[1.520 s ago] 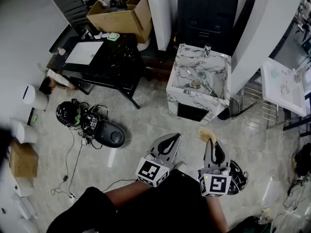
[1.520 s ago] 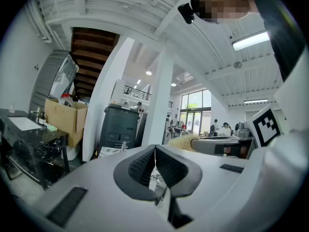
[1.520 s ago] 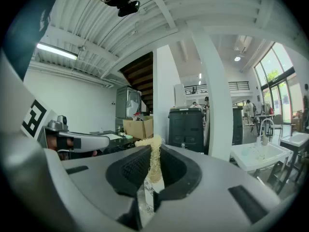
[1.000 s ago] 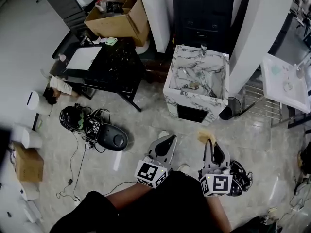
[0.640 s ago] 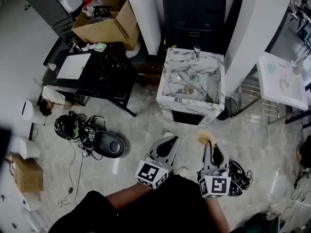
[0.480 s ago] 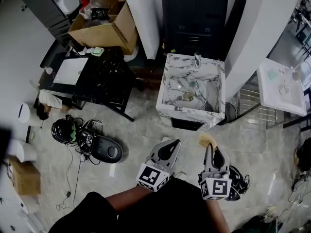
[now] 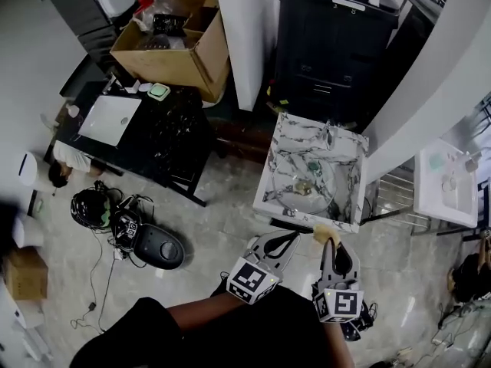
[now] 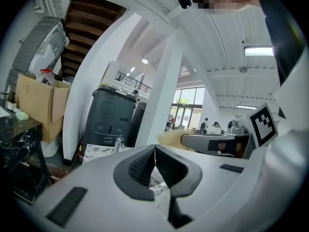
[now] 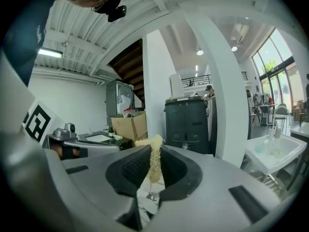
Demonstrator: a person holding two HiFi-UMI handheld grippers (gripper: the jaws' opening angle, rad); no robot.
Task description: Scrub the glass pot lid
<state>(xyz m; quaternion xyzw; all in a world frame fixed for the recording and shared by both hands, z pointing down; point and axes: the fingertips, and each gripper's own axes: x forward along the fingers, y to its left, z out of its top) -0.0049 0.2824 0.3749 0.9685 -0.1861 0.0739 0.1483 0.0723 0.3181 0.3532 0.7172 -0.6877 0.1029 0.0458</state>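
A marble sink (image 7: 283,152) stands just beyond both grippers in the head view. In its basin lies a round clear lid (image 7: 304,198) with small bits of debris beside it; its detail is too small to make out. My right gripper (image 7: 331,241) is shut on a tan fibrous scrubber (image 7: 325,233), which sticks up between the jaws in the right gripper view as well, scrubber (image 9: 155,159), gripper (image 9: 153,154). My left gripper (image 7: 294,237) is shut with nothing in it; its jaws meet in the left gripper view (image 8: 154,150).
A dark cabinet (image 7: 330,48) stands behind the sink, with a white pillar (image 7: 245,37) to its left. A black table (image 7: 165,129), a cardboard box (image 7: 173,41) and floor clutter with a helmet (image 7: 90,207) lie to the left. A white basin (image 7: 453,186) is at right.
The view has moved towards the marble sink, which now lies right in front of the gripper tips. Both grippers keep their pose and the scrubber stays held.
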